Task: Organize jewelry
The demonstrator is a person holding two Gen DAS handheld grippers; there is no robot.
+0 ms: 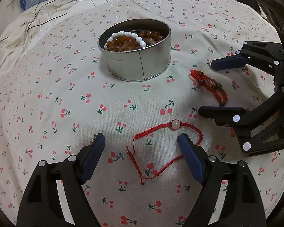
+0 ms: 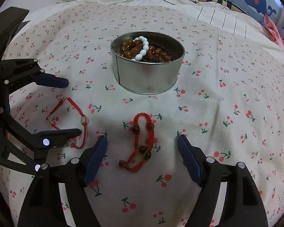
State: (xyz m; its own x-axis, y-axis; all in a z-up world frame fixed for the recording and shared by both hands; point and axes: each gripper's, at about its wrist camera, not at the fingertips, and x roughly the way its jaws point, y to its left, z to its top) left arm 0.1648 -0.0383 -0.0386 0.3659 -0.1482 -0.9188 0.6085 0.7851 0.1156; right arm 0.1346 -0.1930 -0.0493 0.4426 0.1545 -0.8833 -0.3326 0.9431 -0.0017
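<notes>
Currently, my findings:
Left gripper (image 1: 141, 145): jaws wide apart, holding nothing, over the thin red cord bracelet (image 1: 161, 132).
Right gripper (image 2: 142, 144): jaws spread, empty, straddling the beaded red bracelet (image 2: 143, 141).
Tin (image 1: 138, 66): beyond both, on the cherry-print cloth (image 1: 47, 104), already holding beads.
Advice: I would lower squarely, pinch the braid not the beads, and lift clear of the rim.
</notes>
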